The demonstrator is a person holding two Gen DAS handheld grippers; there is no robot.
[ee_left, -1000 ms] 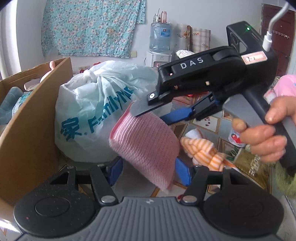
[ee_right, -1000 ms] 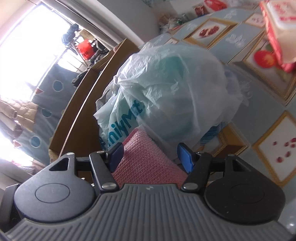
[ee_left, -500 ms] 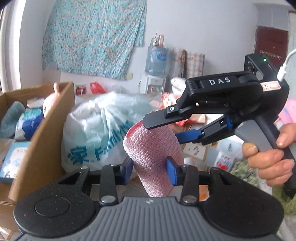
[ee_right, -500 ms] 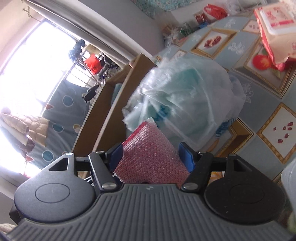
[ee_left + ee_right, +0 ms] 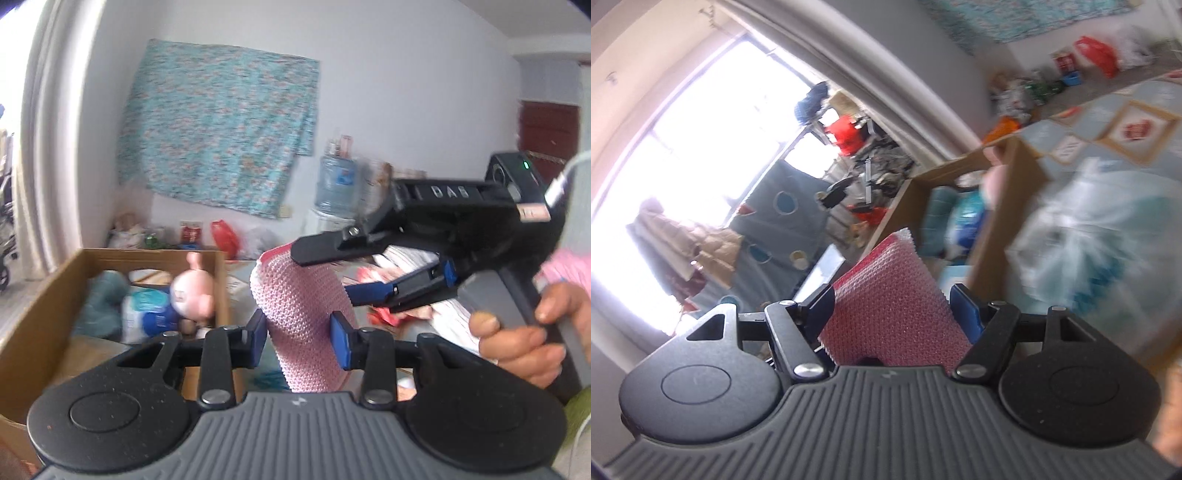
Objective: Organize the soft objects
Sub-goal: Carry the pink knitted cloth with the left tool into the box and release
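Left to right in the left wrist view: the cardboard box [image 5: 44,310] sits ahead-left of your left gripper [image 5: 299,334], below finger level, w/ a pink plush [image 5: 194,291] and teal soft stuff already inside. The pink knit cloth [image 5: 299,306] stands between the left gripper's blue pads [image 5: 340,345], which look closed onto its sides, so you're pinching it there. Your right gripper [image 5: 332,269] comes in from the right, above and ahead of the left one, top finger over the cloth's upper fold and lower finger beneath it; it looks clamped on the same cloth, and the right wrist view shows cloth filling the gap btw its pads.

Judgement: you're mid-carry w/ a two-gripper hold, headed for the box. Keep both grippers travelling together so the knit doesn't stretch or slip out of one. Get the cloth over the box opening, past the near wall, before you let go. Drop it onto the bare patch beside the plush; release one gripper first, then the other.

Hard to make out: both views are motion-blurred. The cloth's lower end is cut off behind the left gripper body, so can't tell how much hangs. In the right wrist view the white plastic bag [image 5: 1108,240], ahead-right, is smeared and its print unreadable. Box floor is mostly hidden by its wall and contents
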